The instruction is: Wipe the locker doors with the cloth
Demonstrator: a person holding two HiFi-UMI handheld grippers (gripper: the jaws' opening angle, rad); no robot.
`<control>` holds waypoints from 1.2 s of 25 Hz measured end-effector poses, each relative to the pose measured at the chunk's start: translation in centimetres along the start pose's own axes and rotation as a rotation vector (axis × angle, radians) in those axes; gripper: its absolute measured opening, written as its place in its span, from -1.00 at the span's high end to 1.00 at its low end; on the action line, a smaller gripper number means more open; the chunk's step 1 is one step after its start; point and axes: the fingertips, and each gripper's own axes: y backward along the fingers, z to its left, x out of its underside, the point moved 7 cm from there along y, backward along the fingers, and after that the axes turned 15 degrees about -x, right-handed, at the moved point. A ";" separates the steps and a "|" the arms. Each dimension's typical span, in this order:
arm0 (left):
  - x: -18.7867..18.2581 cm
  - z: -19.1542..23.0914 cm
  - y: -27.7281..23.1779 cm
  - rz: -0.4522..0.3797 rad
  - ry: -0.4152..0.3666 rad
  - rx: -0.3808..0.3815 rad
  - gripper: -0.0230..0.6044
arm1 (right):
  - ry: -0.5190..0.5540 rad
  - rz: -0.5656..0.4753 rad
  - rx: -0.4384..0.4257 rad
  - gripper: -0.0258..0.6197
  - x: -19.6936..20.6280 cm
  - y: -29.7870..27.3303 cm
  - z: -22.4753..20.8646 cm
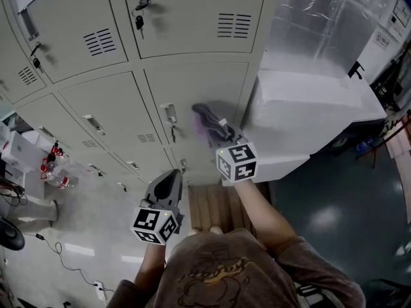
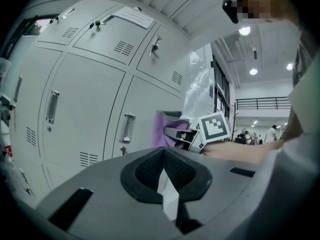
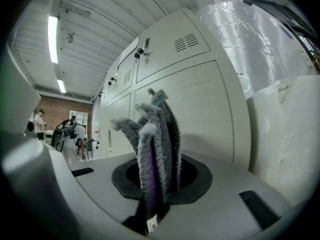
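A grey and purple cloth (image 1: 209,119) is bunched in my right gripper (image 1: 223,136), which is shut on it. The cloth lies against a pale grey locker door (image 1: 192,85), to the right of that door's handle (image 1: 169,113). In the right gripper view the cloth (image 3: 156,134) stands up from between the jaws of the right gripper (image 3: 159,176). My left gripper (image 1: 169,179) hangs lower and to the left, away from the lockers, shut with nothing in it. The left gripper view shows its pads (image 2: 150,171) meeting, with the cloth (image 2: 164,128) and the right gripper's marker cube (image 2: 216,127) beyond.
A big white block (image 1: 308,104) with plastic sheeting (image 1: 321,24) above it stands right of the lockers. Keys hang in the upper door's lock (image 1: 139,22). Bottles and a box (image 1: 51,169) sit on the floor at left, with a cable (image 1: 64,255) nearby.
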 end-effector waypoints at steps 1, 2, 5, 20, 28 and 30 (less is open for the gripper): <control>0.0 0.3 0.2 -0.002 0.002 -0.011 0.93 | -0.001 0.005 -0.018 0.75 0.3 -0.6 0.5; 0.0 0.5 0.4 -0.004 0.004 -0.022 0.93 | -0.002 0.008 -0.035 0.76 0.5 -1.2 0.9; -0.1 1.4 0.9 -0.007 0.009 -0.055 0.93 | -0.002 0.014 -0.077 0.76 1.3 -3.0 2.0; -0.3 5.1 2.0 -0.020 0.023 -0.170 0.93 | 0.003 0.083 -0.151 0.76 4.8 -9.2 3.9; -0.4 5.4 1.4 -0.018 0.026 -0.174 0.93 | 0.024 0.103 -0.121 0.76 5.5 -10.7 3.4; -0.4 5.4 1.2 -0.016 0.025 -0.172 0.93 | 0.031 0.105 -0.115 0.76 5.6 -10.7 3.3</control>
